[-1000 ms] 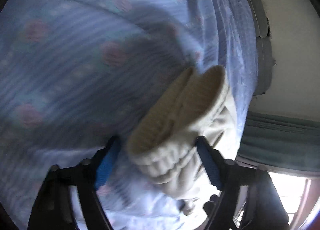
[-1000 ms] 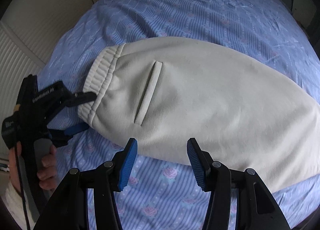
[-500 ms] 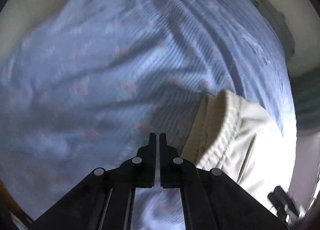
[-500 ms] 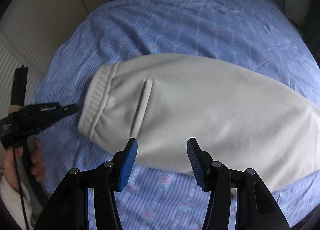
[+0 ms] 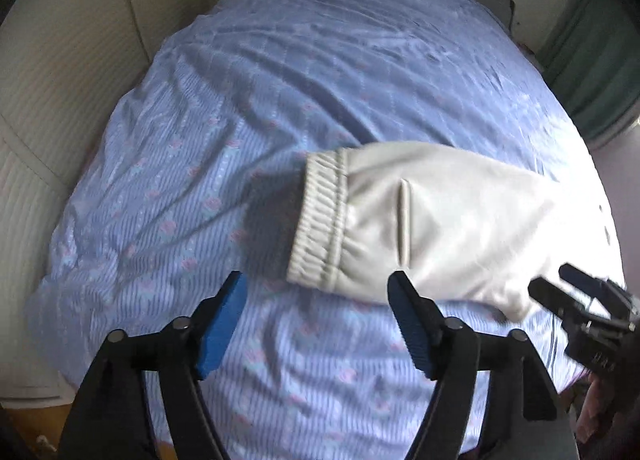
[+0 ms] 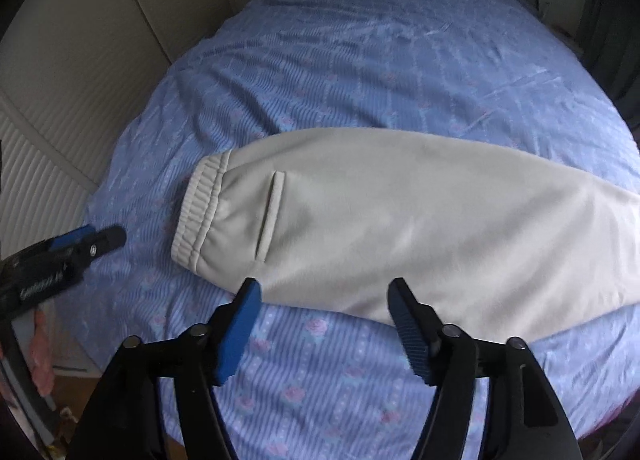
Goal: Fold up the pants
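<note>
Pants (image 6: 400, 220) lie folded lengthwise on bedsheet (image 6: 360, 72), left gripper (image 5: 316, 324) and right gripper (image 6: 324, 324) just opened, jaws apart, empty; next pinch waistband (image 6: 198, 212) corners evenly.

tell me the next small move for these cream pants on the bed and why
Probably bring the left gripper down onto the ribbed waistband of the cream fleece pants. Both grippers' jaws have just been opening with nothing between them, and the pants lie flat, folded lengthwise, on the blue floral bedsheet, so the crosswise fold comes next.
</note>
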